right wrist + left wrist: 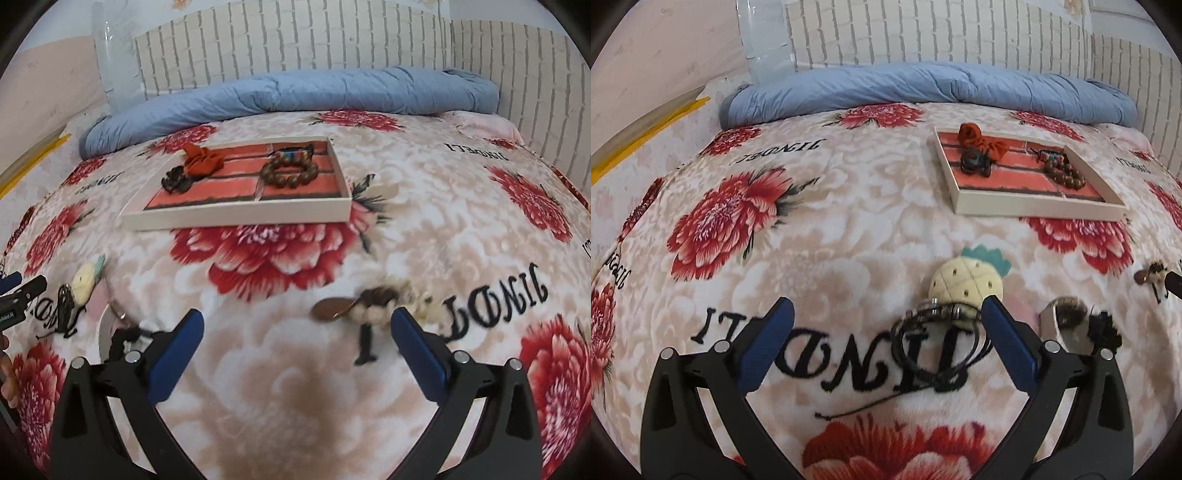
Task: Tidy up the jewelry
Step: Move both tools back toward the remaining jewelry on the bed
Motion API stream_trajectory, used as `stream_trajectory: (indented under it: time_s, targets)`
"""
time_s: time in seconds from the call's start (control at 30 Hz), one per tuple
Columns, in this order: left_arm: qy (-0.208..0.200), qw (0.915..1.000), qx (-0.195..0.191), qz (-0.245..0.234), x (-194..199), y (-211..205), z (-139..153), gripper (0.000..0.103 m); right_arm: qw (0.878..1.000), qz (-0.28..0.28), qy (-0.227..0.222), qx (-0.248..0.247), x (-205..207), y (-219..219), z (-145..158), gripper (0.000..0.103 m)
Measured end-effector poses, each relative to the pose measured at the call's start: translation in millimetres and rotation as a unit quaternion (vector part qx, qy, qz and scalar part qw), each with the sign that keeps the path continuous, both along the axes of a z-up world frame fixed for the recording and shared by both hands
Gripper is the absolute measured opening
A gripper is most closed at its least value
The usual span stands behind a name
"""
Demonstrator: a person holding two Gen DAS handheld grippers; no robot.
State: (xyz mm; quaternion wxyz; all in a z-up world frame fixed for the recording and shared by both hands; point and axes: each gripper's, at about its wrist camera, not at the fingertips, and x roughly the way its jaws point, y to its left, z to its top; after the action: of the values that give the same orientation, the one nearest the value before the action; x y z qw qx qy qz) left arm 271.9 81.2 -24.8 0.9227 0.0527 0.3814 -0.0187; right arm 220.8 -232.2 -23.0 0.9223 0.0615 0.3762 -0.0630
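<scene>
My left gripper is open and empty, low over the floral blanket. A black cord bracelet lies between its fingers, near the right one, with a pineapple charm just beyond. My right gripper is open and empty. A brown and white beaded piece with a pendant lies just ahead, near its right finger. The white tray holds an orange scrunchie, a black clip, a brown bead bracelet and a woven bracelet.
A furry hair clip lies right of my left gripper. The left gripper's tip shows at the left edge of the right wrist view. A blue quilt lies rolled along the brick-pattern wall.
</scene>
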Motion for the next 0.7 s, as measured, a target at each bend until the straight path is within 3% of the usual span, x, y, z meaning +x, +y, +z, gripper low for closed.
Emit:
stream_trajectory:
  time_s: [0.4, 0.7]
  targets:
    - [0.034, 0.9989, -0.016, -0.027, -6, -4, -34, 0.098, 1.000, 0.012, 0.011, -0.005, -2, 41, -22, 0.099]
    - [0.035, 0.9980, -0.021, -0.048, -6, -10, -37, 0.098, 0.999, 0.034, 0.024, -0.002, 1, 64, -28, 0.098]
